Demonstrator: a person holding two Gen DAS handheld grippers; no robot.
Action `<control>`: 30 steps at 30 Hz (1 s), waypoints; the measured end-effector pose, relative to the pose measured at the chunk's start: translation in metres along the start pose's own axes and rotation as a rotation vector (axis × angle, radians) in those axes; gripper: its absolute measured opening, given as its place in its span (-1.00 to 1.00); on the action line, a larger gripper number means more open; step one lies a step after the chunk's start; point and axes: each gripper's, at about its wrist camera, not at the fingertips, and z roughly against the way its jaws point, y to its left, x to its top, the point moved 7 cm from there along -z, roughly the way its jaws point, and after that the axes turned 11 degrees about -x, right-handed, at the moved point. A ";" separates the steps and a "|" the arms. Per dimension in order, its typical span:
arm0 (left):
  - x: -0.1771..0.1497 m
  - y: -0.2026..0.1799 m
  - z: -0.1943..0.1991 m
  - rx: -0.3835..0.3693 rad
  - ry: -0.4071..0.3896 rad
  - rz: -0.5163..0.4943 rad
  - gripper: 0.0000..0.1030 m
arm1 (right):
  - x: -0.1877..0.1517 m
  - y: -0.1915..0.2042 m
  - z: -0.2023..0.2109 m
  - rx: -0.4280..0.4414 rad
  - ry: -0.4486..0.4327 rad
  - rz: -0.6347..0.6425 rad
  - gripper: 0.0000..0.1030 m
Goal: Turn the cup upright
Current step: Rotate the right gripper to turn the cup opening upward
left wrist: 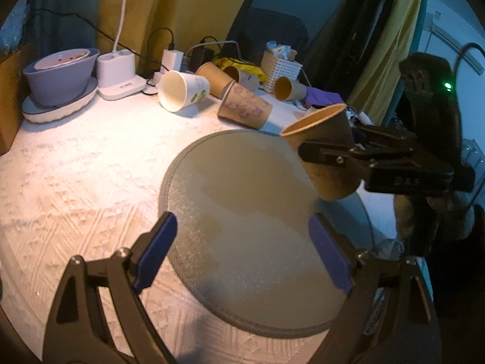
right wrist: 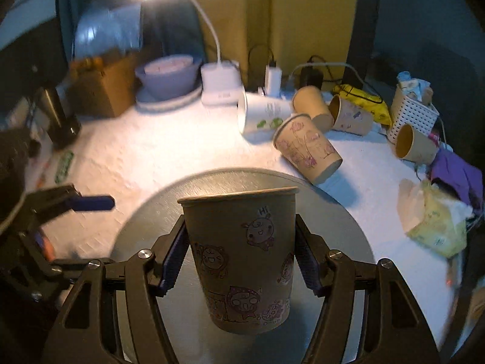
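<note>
My right gripper (right wrist: 239, 261) is shut on a brown paper cup (right wrist: 242, 257) with pink cartoon drawings, mouth up and nearly upright, held just above the round grey mat (right wrist: 342, 236). In the left wrist view the same cup (left wrist: 324, 151) hangs tilted in the right gripper (left wrist: 321, 151) over the mat's (left wrist: 242, 212) far right edge. My left gripper (left wrist: 242, 248) is open and empty above the mat's near side; one of its fingers (right wrist: 91, 203) shows at the left of the right wrist view.
Several paper cups lie on their sides behind the mat: a white one (left wrist: 182, 94), a pink-printed brown one (left wrist: 245, 109) and plain brown ones (left wrist: 288, 88). A grey bowl on a plate (left wrist: 60, 82), a lamp base (left wrist: 118, 72), chargers, a white basket (left wrist: 282, 66) and a tissue pack (right wrist: 433, 224) stand around.
</note>
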 end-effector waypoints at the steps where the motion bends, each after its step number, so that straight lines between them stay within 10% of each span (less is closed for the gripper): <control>1: -0.001 0.000 0.000 0.012 -0.001 0.001 0.74 | -0.001 0.000 0.002 0.008 -0.016 -0.020 0.31; 30: -0.013 -0.027 -0.006 0.108 -0.008 -0.019 0.74 | -0.060 -0.022 0.027 0.026 -0.138 -0.195 0.38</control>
